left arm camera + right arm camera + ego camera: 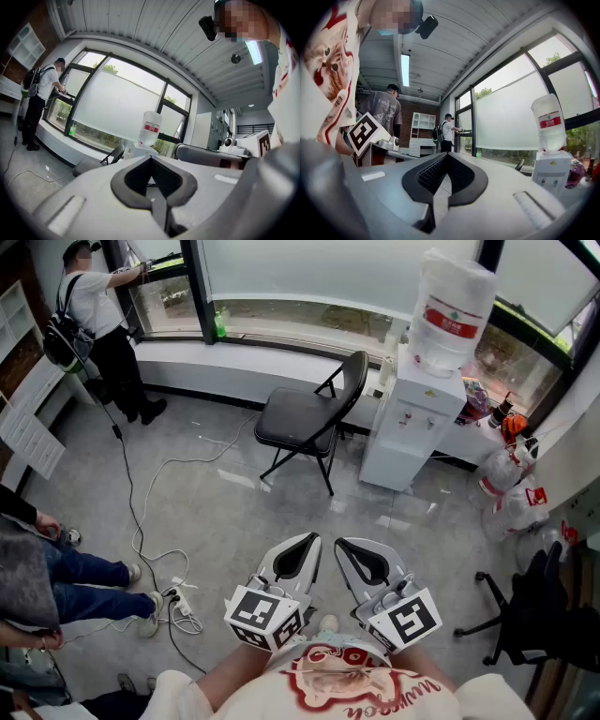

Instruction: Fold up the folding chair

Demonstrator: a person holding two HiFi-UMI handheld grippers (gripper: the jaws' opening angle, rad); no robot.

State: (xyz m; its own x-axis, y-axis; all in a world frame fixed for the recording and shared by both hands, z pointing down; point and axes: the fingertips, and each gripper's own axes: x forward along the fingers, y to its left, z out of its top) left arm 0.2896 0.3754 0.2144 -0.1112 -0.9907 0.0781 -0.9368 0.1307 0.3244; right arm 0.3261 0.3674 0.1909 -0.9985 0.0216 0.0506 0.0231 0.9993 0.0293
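My left gripper [298,554] and right gripper [361,559] both have their jaws together and empty. The folding chair [302,418] stands open well ahead of my fingertips, beside the water dispenser [412,418]. It looks stiff-framed and fairly light; I'd grip the backrest top and the seat's front edge.

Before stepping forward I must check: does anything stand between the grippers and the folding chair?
Nothing visible: only bare floor lies between left gripper, right gripper and the folding chair; the white cable lies further left.
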